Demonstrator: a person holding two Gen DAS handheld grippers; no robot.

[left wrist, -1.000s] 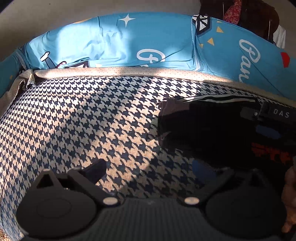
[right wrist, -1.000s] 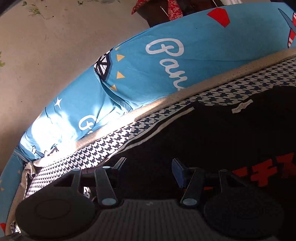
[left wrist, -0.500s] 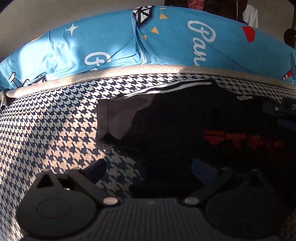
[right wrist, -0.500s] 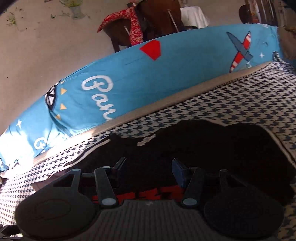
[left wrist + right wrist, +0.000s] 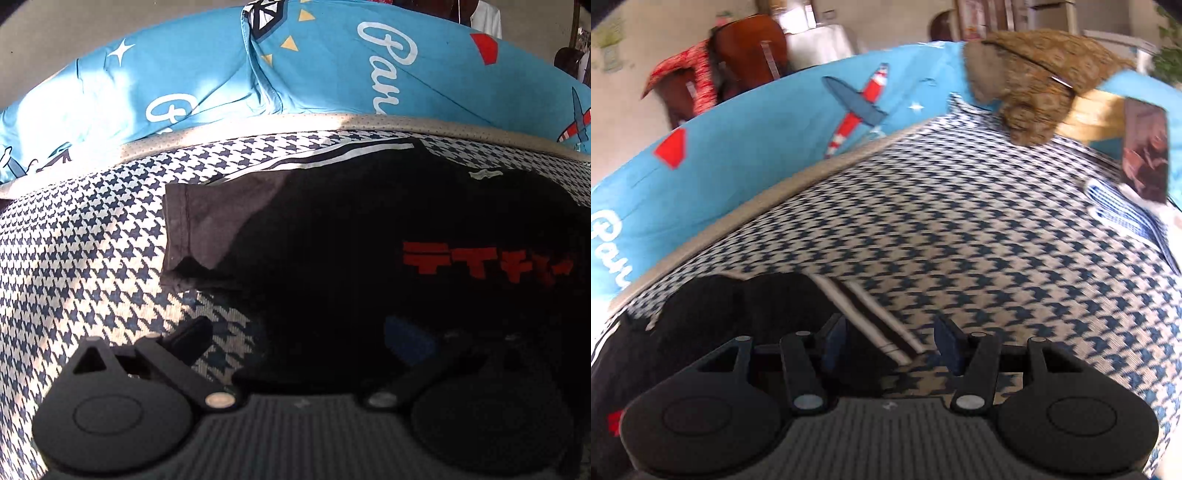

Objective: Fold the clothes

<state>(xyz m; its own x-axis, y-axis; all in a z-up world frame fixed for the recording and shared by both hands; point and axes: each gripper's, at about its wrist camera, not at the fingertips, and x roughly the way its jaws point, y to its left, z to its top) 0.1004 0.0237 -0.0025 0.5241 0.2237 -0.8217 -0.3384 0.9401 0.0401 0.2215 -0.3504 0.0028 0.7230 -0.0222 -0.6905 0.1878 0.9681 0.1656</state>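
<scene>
Deep shadow hides most folds of the black T-shirt with red lettering [image 5: 369, 236] on the houndstooth-patterned cover [image 5: 92, 240]. Left gripper [image 5: 299, 332] and right gripper [image 5: 890, 343] both gape, empty.

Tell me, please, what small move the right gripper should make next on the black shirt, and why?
Probably ease the right gripper down and close on the striped sleeve. Its jaws stand open with the sleeve's end lying flat between them on the houndstooth cover, ungripped. The left gripper is open too, low over the black shirt, so nothing is held yet.
</scene>
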